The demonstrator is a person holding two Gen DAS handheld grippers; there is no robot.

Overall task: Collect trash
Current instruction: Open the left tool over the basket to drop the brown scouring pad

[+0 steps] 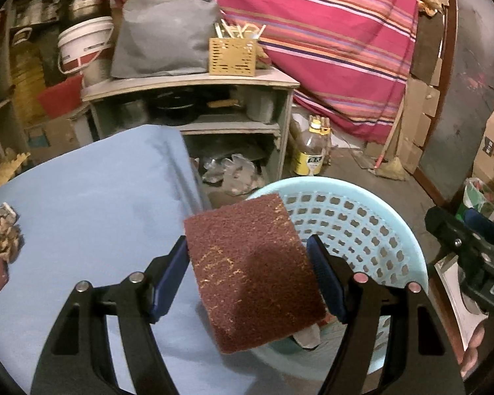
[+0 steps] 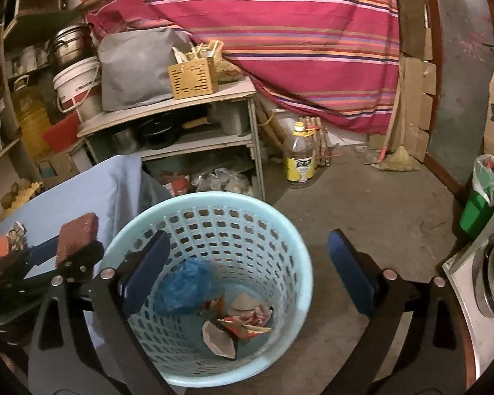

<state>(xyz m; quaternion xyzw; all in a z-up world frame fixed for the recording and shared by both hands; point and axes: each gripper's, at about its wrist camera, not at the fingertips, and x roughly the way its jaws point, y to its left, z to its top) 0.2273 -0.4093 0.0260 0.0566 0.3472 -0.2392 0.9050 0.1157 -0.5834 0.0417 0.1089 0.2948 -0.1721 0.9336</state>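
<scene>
Over the rim of the basket (image 1: 408,247), left gripper (image 1: 250,263) clamped on scouring pad (image 1: 253,273); right gripper (image 2: 247,263) spread wide, holding nothing, above wrappers (image 2: 243,322) (blue bag (image 2: 184,286) beside them).

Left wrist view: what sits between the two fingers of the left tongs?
A brown scouring pad fills the gap between them, above the blue basket.

Scouring pad (image 1: 253,270) hides basket (image 1: 362,230) bottom; trash pile (image 1: 3,230) blurred, perhaps wrappers.
</scene>
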